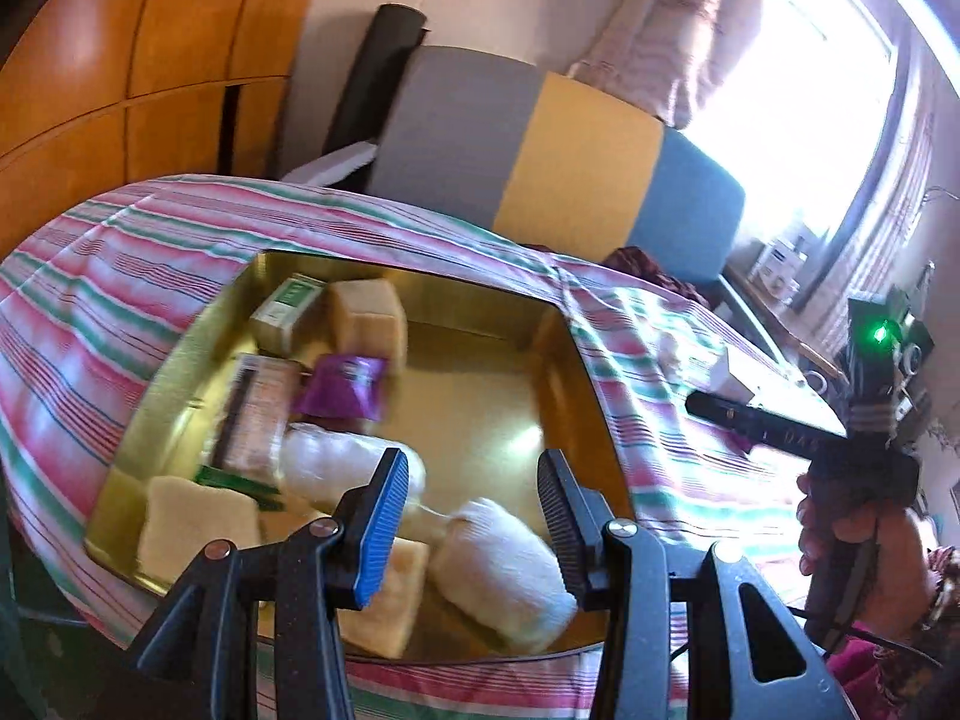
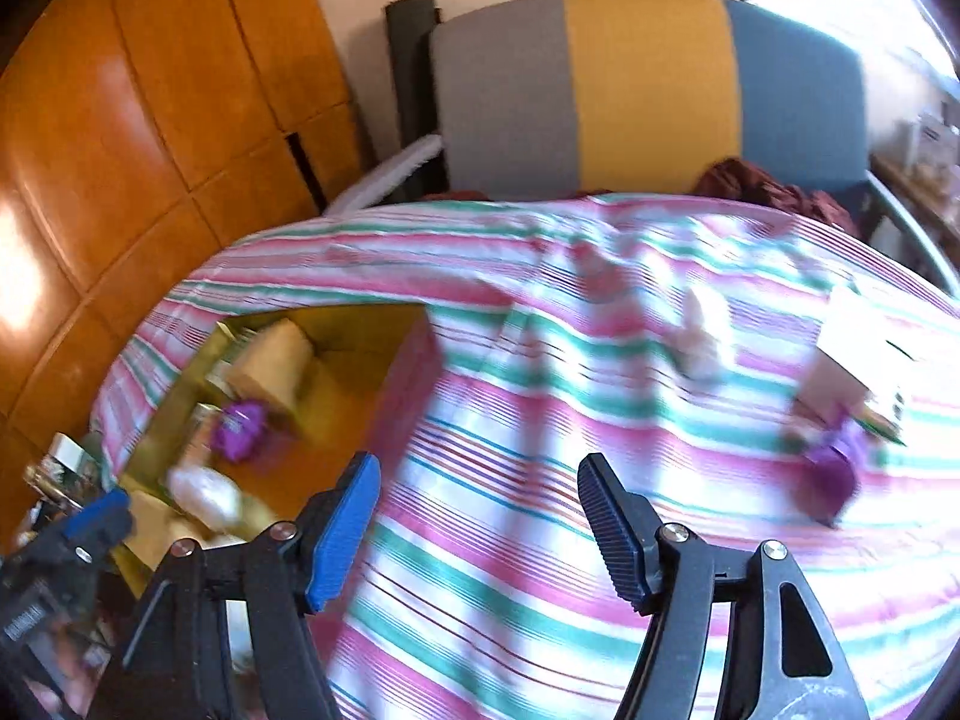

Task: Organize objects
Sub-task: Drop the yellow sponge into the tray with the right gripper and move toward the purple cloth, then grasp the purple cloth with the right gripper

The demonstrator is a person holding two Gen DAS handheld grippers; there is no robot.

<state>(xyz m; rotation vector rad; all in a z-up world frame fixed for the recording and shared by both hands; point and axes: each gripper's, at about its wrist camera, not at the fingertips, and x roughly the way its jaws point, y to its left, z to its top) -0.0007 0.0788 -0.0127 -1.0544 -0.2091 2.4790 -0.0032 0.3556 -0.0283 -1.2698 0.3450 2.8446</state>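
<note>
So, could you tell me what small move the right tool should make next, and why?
Probably a short reach to its right, toward the small purple packet lying loose on the striped pink-and-green bedsheet. The right tool is open and holds nothing, while the shallow gold metal tray already holds a similar purple packet, so this one seems to belong there too.

Purple packet (image 2: 831,477) motion-blurred, white box (image 2: 864,354) smeared, tray (image 2: 336,324) partly hidden

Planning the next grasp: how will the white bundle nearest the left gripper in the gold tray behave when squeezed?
The white bundle looks soft and fabric-like, so it will probably compress. It seems light and pillow-shaped, unlikely to roll. It lies against the yellow block, which may shift.
</note>
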